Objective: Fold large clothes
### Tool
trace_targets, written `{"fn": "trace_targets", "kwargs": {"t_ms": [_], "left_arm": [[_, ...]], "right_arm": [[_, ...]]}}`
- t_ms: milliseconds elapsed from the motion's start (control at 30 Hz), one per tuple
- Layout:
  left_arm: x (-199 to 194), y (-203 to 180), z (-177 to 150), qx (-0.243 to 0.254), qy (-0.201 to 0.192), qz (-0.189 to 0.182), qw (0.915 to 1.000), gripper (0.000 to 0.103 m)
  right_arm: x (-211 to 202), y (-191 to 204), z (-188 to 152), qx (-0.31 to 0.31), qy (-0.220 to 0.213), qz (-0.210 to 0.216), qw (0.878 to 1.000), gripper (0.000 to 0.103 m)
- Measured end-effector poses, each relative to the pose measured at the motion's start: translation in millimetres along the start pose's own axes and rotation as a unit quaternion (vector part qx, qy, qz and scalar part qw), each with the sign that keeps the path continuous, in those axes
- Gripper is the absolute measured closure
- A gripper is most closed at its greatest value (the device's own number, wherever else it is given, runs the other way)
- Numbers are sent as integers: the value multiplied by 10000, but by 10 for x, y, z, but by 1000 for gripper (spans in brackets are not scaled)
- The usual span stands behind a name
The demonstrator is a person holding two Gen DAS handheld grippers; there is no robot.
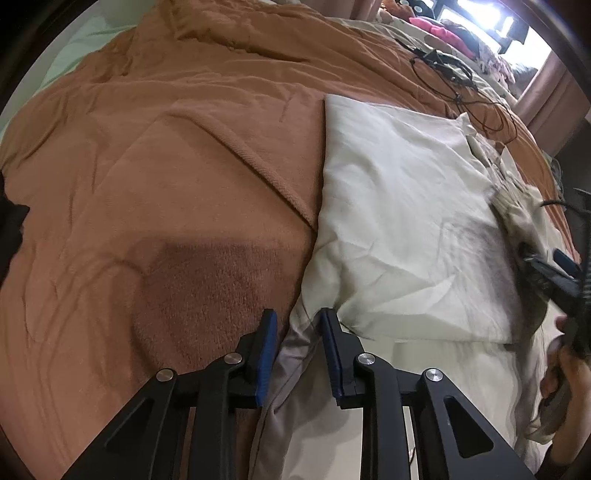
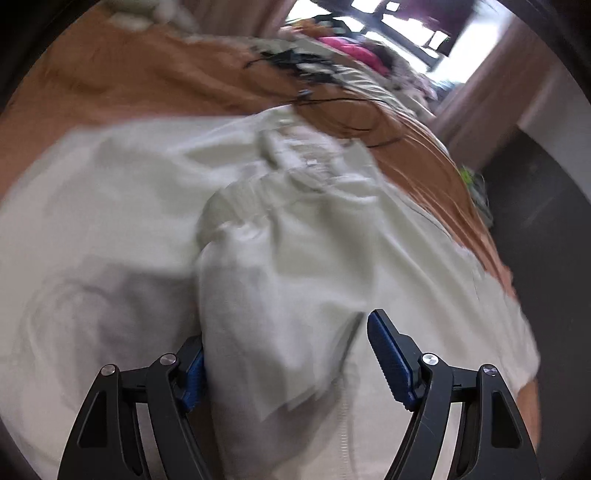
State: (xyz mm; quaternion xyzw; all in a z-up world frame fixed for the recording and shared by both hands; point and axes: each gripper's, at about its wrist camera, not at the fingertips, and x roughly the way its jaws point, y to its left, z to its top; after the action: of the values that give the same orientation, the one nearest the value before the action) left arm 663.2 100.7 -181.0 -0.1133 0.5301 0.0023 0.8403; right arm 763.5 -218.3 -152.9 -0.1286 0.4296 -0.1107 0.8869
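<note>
A bed covered by a rust-brown blanket [image 1: 155,155] fills the scene, and a large cream garment [image 1: 399,206] lies spread across its right half, partly folded. At the left, the left tongs [image 1: 298,332] point steeply down at the garment's near left corner, their blue pads drawn narrow with a pinch of the cream edge between them; the pads look close to the cloth, but whether they press on it cannot be told. One layer of the garment already lies doubled over, with a straight folded edge running along the blanket. Further right, the right tongs [image 2: 286,354] stand wide, a bunched fold of the same cloth draped loosely between them, touching the left pad but not clamped. Black cables [image 1: 461,81] and piled clothes [image 1: 443,29] sit at the far end. By appearance the folding is midway: a first fold is made, and the rumpled right side is not yet smoothed or folded over.
</note>
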Motion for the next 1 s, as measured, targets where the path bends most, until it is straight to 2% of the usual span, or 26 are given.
{"fn": "trace_targets", "kwargs": {"t_ms": [67, 133, 200, 233, 300, 333, 367, 467, 533, 700, 867, 900, 933, 1000], "left_arm": [[3, 9, 10, -55, -20, 17, 10000, 77], [-1, -5, 9, -50, -33, 36, 10000, 80], [-1, -32, 22, -23, -32, 65, 10000, 81], [-1, -32, 29, -27, -29, 71, 10000, 81], [-4, -20, 38, -73, -19, 61, 10000, 81], [-6, -12, 40, -105, -16, 53, 9999, 81], [-6, -12, 44, -123, -13, 50, 9999, 81], [-5, -17, 43, -163, -10, 48, 9999, 81], [-7, -24, 36, -181, -12, 40, 9998, 81], [-12, -9, 34, -219, -25, 11, 9998, 81], [-10, -2, 43, -230, -21, 10, 9997, 81], [-10, -1, 43, -224, -27, 12, 9997, 81], [-8, 1, 44, -222, -29, 16, 9997, 81], [-4, -5, 44, -213, -44, 44, 9998, 81]], "right_arm": [[-25, -251, -17, 402, 7, 116, 9991, 38], [0, -546, -64, 922, 76, 393, 9949, 55], [68, -902, -166, 1683, 200, 943, 9810, 61], [128, -1123, -264, 2243, 295, 1450, 9632, 61], [221, -1384, -433, 2927, 453, 2008, 9338, 61], [276, -1528, -562, 3312, 566, 2290, 9136, 61], [321, -1605, -644, 3542, 643, 2457, 9000, 61], [425, -1832, -968, 4326, 958, 2885, 8488, 61], [447, -1878, -1136, 4572, 1066, 2943, 8325, 61], [301, -1971, -1348, 4828, 980, 2943, 8189, 61], [445, -2082, -1355, 4932, 809, 3022, 8117, 62], [478, -2103, -1351, 4968, 744, 3065, 8085, 74], [531, -2117, -1335, 4991, 688, 3148, 8044, 94], [603, -2142, -1306, 5006, 594, 3263, 7996, 99]]}}
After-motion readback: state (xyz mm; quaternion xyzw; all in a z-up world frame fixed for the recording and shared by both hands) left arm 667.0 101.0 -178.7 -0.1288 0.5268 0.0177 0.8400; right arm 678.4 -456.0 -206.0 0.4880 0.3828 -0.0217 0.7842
